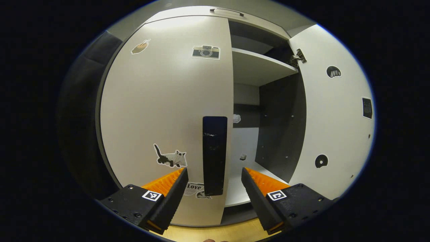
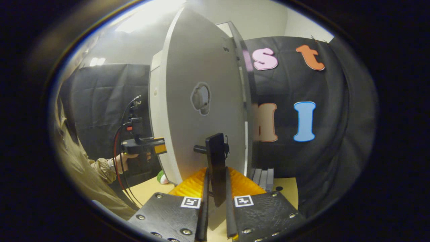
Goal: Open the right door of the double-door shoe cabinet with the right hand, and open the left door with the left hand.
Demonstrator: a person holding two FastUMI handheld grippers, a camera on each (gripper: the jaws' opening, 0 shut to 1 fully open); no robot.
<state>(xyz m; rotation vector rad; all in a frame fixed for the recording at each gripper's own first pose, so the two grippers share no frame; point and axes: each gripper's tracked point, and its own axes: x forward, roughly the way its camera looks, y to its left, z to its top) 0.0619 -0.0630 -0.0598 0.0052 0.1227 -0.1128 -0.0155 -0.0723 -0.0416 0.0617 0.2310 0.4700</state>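
Right tool (image 2: 216,201) clamps the flat slab handle (image 2: 216,168) of the smooth right door (image 2: 201,101).

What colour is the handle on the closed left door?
Black, a glossy vertical bar handle against the pale grey left door; clearest in the left gripper view.

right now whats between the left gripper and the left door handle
Nothing: in the left gripper view the open left gripper faces the left door's handle with bare air between; the handle's lower end shows in its gap.
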